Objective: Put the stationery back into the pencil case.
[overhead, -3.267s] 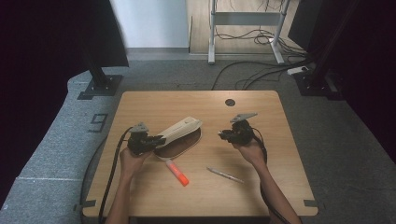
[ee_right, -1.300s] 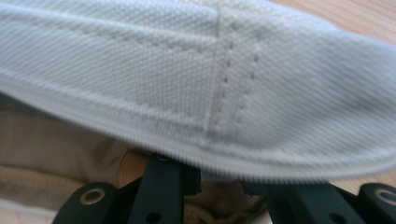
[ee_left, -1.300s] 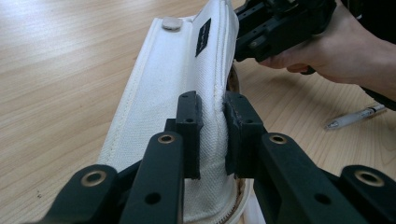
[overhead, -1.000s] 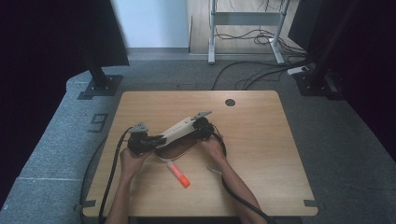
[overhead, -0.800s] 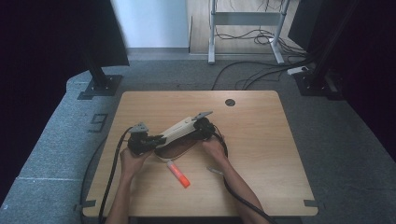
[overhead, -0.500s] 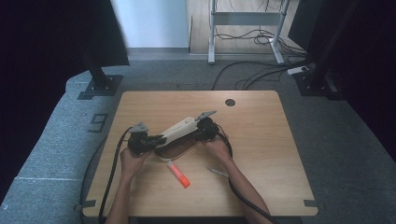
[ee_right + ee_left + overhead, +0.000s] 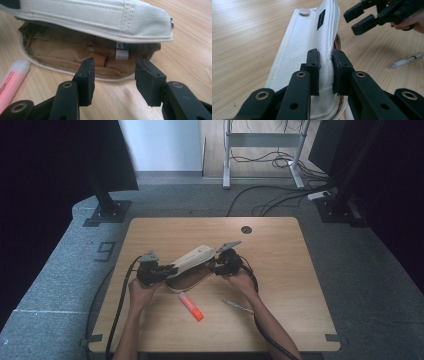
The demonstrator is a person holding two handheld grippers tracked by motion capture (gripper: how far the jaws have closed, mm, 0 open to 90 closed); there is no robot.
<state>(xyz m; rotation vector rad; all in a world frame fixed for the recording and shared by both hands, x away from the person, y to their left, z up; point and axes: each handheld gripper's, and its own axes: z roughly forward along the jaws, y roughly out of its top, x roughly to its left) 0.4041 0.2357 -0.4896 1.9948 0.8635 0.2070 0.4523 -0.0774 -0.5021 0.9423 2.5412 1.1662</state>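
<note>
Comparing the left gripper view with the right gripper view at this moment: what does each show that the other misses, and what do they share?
The left gripper view has its own jaws pinched on the lifted white flap of the pencil case, the flap's metal snap, the right gripper open farther off, and a pen on the table.

The right gripper view looks between its open jaws into the case's tan interior, with a small brown item and a white one inside, and an orange highlighter beside the case.

Both share the white flap and the wooden tabletop.
</note>
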